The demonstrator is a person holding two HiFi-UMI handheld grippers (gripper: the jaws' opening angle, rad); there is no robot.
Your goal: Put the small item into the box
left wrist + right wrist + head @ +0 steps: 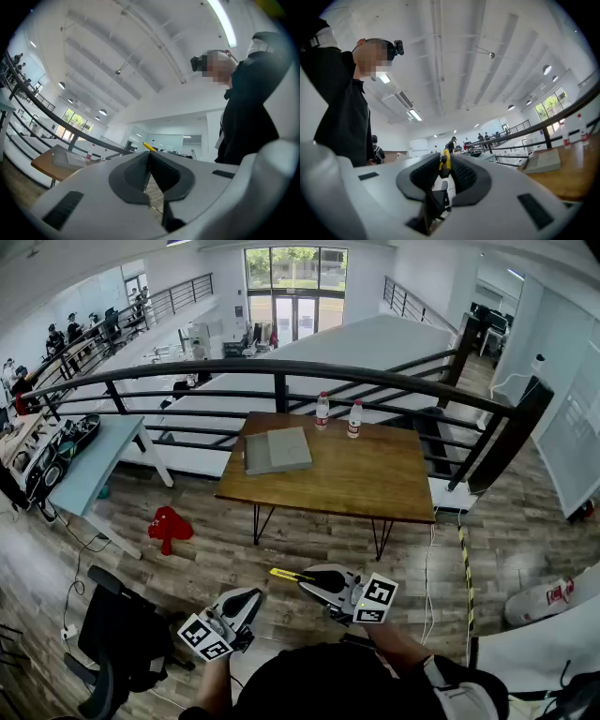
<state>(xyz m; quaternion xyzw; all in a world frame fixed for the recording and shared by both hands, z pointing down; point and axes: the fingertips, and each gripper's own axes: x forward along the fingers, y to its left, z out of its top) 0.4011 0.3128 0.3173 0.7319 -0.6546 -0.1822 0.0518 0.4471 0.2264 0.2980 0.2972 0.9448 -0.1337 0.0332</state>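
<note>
1. Person [319, 685] in dark sleeves stands on the plank floor [309, 549] in front of the wooden table [356, 479], a gripper in each hand.
2. Right gripper [305, 579] has its jaws clamped on the small yellow item [286, 574], which sticks out past the tips, well short of the table's near edge; the right gripper view shows the yellow item [446, 159] pinched between the dark pads.
3. Left gripper [251, 594], beside it and equally clear of the table, has its jaws pressed together on nothing, as its own view confirms [149, 157].
4. Grey box [277, 450] lies flat, lid shut, on the table's far left part.
5. Two clear bottles [322, 411] stand upright along the table's far edge.
6. Black railing [281, 371] runs just behind the table, an open atrium beyond it.
7. Red object [169, 526] lies on the floor left of the table; a black chair [117, 634] sits nearer the person.
</note>
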